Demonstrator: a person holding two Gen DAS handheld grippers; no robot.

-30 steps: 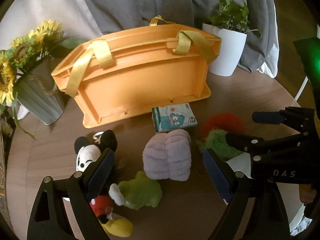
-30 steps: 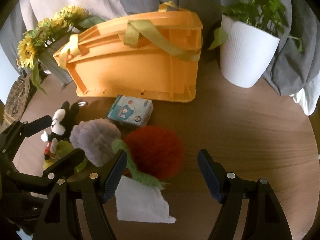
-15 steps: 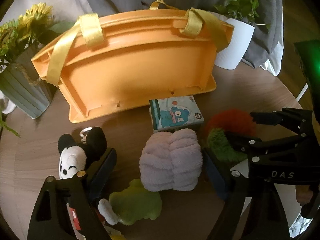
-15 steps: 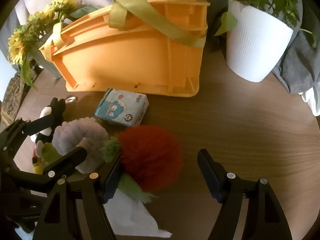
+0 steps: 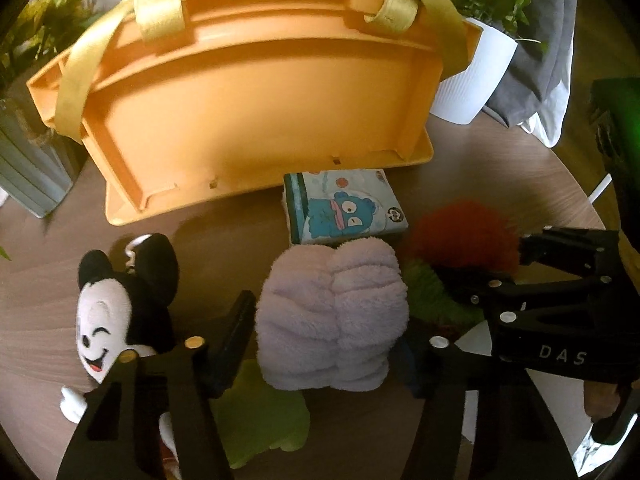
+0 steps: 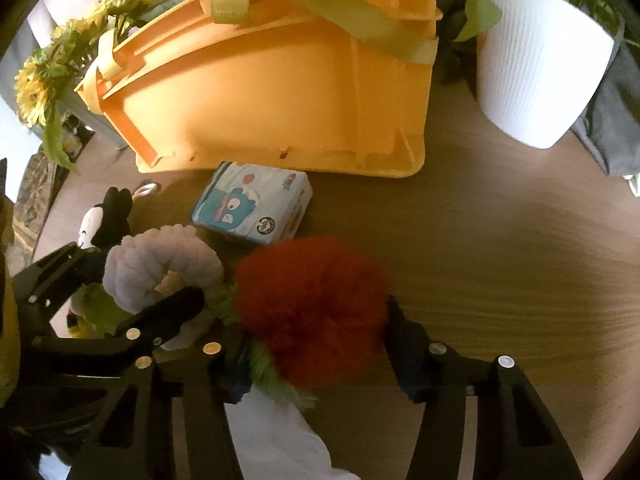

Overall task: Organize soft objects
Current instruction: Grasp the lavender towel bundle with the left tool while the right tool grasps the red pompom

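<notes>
A fluffy lilac plush (image 5: 332, 316) lies on the round wooden table (image 5: 240, 248). My left gripper (image 5: 326, 332) straddles it, its jaws closing, and both pads touch its sides. A red fluffy plush with green fringe (image 6: 312, 312) sits between the closing jaws of my right gripper (image 6: 316, 332), whose pads press its left and right edges. A black-and-white mouse plush (image 5: 108, 320) lies left of the lilac one, and a green plush (image 5: 264, 420) lies under my left fingers. The orange basket with yellow straps (image 5: 248, 120) lies tipped on its side behind them.
A cartoon-printed tissue pack (image 5: 344, 208) lies against the basket's base. A white plant pot (image 6: 536, 68) stands at the back right and a vase of sunflowers (image 6: 48, 80) at the back left. A white cloth (image 6: 276, 432) lies under the right gripper. Grey fabric hangs behind.
Both grippers have come down and forward onto the plushes. Their jaws have narrowed from wide open until they touch the lilac and the red plush.
</notes>
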